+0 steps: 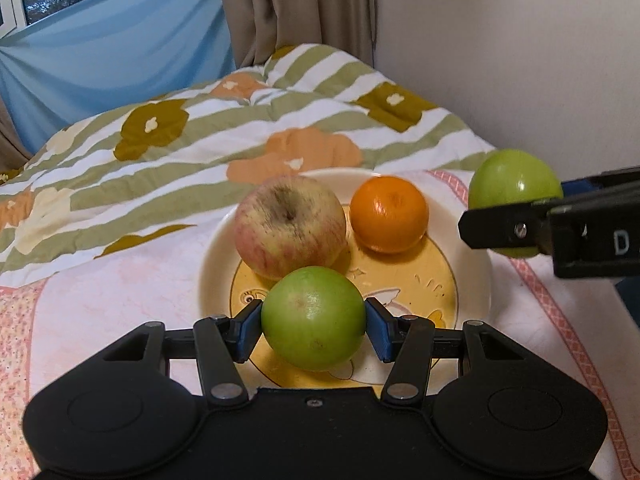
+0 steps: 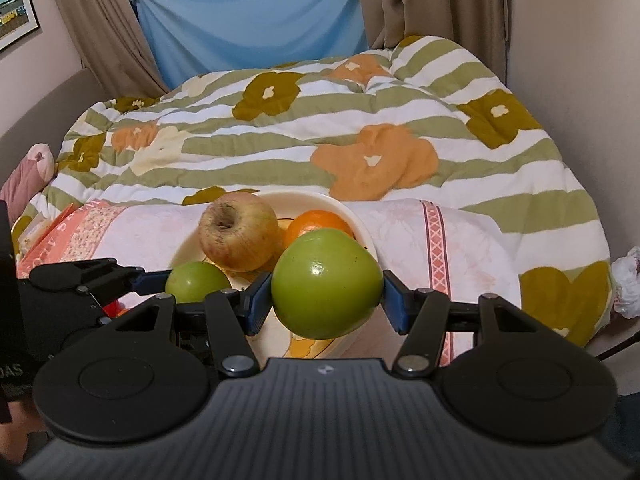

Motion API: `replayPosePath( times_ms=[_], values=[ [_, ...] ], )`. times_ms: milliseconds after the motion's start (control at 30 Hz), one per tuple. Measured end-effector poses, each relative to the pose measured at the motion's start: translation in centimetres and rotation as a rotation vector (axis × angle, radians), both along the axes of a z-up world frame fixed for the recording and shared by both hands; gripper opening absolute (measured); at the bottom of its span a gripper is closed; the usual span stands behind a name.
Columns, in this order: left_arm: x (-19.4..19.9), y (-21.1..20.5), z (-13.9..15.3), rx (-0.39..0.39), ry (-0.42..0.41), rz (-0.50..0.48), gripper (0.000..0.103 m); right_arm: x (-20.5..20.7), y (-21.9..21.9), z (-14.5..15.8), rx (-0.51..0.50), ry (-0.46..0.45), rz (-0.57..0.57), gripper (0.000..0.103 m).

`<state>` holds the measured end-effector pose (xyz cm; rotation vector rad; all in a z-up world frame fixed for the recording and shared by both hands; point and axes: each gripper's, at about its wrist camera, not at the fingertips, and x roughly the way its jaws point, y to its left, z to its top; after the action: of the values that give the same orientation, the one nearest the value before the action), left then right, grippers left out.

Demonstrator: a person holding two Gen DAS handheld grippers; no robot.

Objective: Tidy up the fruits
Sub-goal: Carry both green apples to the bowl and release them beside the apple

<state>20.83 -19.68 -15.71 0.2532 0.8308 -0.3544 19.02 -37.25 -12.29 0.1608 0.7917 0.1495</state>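
- Left hand-held gripper (image 1: 314,322) is clamped on a green apple (image 1: 314,318) over the plate's (image 1: 218,248) near edge.
- Red apple (image 1: 290,226) and orange (image 1: 389,213) sit on the plate.
- Right hand-held gripper (image 2: 326,294) grips a second green apple (image 2: 326,284) right of the plate, hiding part of the orange.

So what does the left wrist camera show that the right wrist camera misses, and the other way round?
Only the left wrist view shows the plate's yellow cartoon picture and the whole orange. Only the right wrist view shows a framed picture on the wall and a pink cushion. Both show the plate, the red-yellow apple, the flowered quilt, and each tool shut on a green fruit: the left tool and the right tool.
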Motion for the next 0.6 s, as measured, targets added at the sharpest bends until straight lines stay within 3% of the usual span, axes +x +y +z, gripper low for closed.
replayPosePath(
  times_ms=[133,233,400,600],
  values=[
    [0.2,-0.4,-0.4,0.019,-0.004,0.004,0.06,0.5,-0.2,-0.5,0.004,0.011,0.005,0.072],
    [-0.1,-0.6,0.1,0.049,-0.041,-0.009,0.095,0.7,-0.3,-0.7,0.006,0.016,0.005,0.072],
    [-0.8,0.0,0.7,0.06,-0.044,-0.005,0.096,1.0,-0.2,-0.8,0.012,0.026,0.016,0.072],
    [-2.1,2.3,2.1,0.015,-0.042,0.048,0.096,1.5,0.8,-1.3,0.014,0.04,0.062,0.072]
  ],
)
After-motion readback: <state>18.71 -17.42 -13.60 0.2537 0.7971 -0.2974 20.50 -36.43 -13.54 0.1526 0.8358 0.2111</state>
